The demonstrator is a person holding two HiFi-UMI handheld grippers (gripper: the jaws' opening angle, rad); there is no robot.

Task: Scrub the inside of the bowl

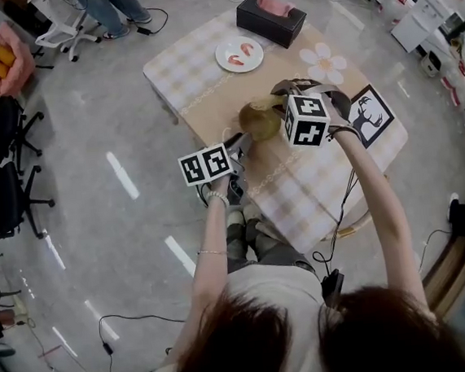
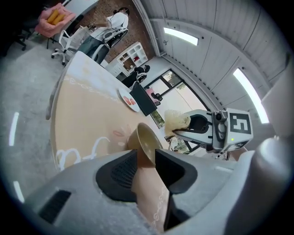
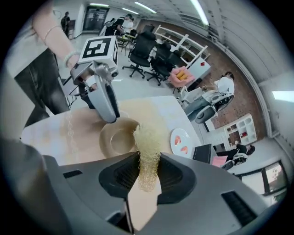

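Tan-coloured bowl (image 2: 146,140) sits on the checked table (image 1: 197,70), its near rim between the left gripper's (image 2: 147,158) parted jaws (pads not pressing it); to the right, the right gripper (image 3: 148,160) pinches a pale fibrous scrubber (image 3: 148,137) near the bowl.

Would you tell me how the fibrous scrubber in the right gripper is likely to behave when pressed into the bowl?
The scrubber looks like loose open mesh, so it is probably light and will squash and bend rather than push stiffly. The right gripper pinches only its lower part, so the free top may flop sideways against the bowl.
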